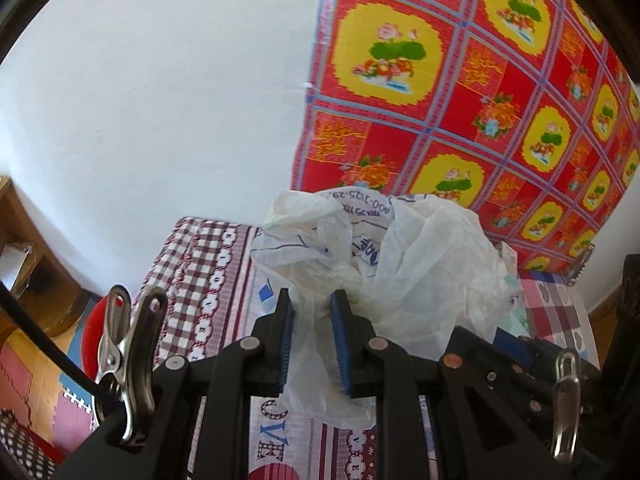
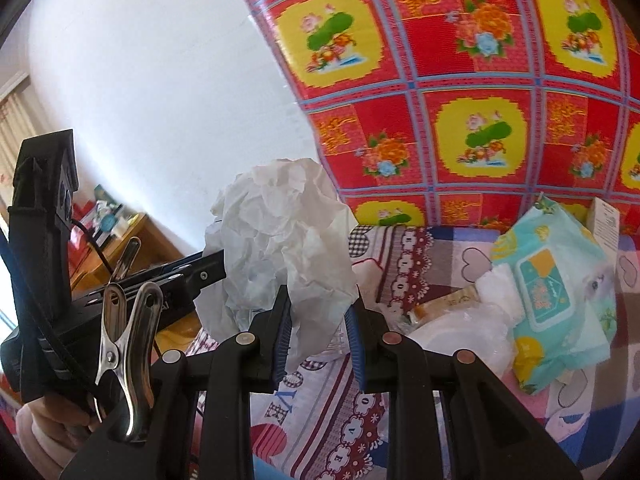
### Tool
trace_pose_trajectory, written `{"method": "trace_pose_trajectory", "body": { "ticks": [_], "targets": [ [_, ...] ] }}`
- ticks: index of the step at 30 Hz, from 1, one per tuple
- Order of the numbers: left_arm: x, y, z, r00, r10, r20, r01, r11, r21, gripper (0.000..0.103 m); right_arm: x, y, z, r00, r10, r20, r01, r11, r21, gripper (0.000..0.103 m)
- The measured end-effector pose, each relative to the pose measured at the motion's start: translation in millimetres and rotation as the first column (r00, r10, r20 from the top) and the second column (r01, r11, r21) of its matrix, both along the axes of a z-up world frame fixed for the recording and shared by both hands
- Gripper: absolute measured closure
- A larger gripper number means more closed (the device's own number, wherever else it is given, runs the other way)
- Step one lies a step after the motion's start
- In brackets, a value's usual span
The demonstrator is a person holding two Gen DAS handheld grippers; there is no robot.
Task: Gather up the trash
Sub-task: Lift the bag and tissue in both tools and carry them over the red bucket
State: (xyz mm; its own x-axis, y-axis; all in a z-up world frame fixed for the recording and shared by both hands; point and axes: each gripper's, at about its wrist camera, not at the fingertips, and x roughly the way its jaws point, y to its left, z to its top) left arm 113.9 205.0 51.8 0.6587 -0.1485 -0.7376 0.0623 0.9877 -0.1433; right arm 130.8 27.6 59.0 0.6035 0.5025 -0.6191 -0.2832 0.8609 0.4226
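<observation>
Right wrist view: the right gripper (image 2: 318, 320) pinches a crumpled white plastic bag (image 2: 280, 232) above the patterned bedcover (image 2: 400, 264); the left gripper (image 1: 312, 312) clamps the same bag (light, limp, slippery – best gripped at bunched folds).

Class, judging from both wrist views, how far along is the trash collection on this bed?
Done: nothing looks binned; no bin shows. In hand: the left claw and right claw both grip the white plastic bag, lifted above the patterned bedcover. Left: the clear wrapper, white crumpled paper and wet wipes pack lie uncollected.
</observation>
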Motion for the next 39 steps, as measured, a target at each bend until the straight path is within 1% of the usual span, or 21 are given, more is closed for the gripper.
{"method": "trace_pose_trajectory", "body": {
  "ticks": [9, 16, 21, 28, 39],
  "targets": [
    [-12, 28, -5, 0.995, 0.104, 0.002, -0.104, 0.995, 0.0, 0.083, 6, 26, 0, 0.994, 0.105, 0.01, -0.105, 0.994, -0.006, 0.077],
    [-22, 59, -6, 0.983, 0.186, 0.002, -0.186, 0.983, 0.006, 0.083, 12, 54, 0, 0.983, 0.185, 0.008, -0.185, 0.983, -0.001, 0.077],
    [-29, 86, -9, 0.972, 0.235, -0.008, -0.235, 0.972, -0.002, 0.083, 15, 83, 0, 0.969, 0.246, 0.003, -0.246, 0.969, -0.01, 0.077],
    [-33, 126, -14, 0.962, 0.271, -0.019, -0.271, 0.963, -0.005, 0.083, 16, 123, -3, 0.959, 0.285, -0.011, -0.285, 0.958, -0.019, 0.077],
    [-38, 197, -29, 0.937, 0.344, -0.059, -0.347, 0.937, -0.035, 0.083, 21, 194, -10, 0.934, 0.354, -0.047, -0.356, 0.933, -0.046, 0.077]
  ]
}}
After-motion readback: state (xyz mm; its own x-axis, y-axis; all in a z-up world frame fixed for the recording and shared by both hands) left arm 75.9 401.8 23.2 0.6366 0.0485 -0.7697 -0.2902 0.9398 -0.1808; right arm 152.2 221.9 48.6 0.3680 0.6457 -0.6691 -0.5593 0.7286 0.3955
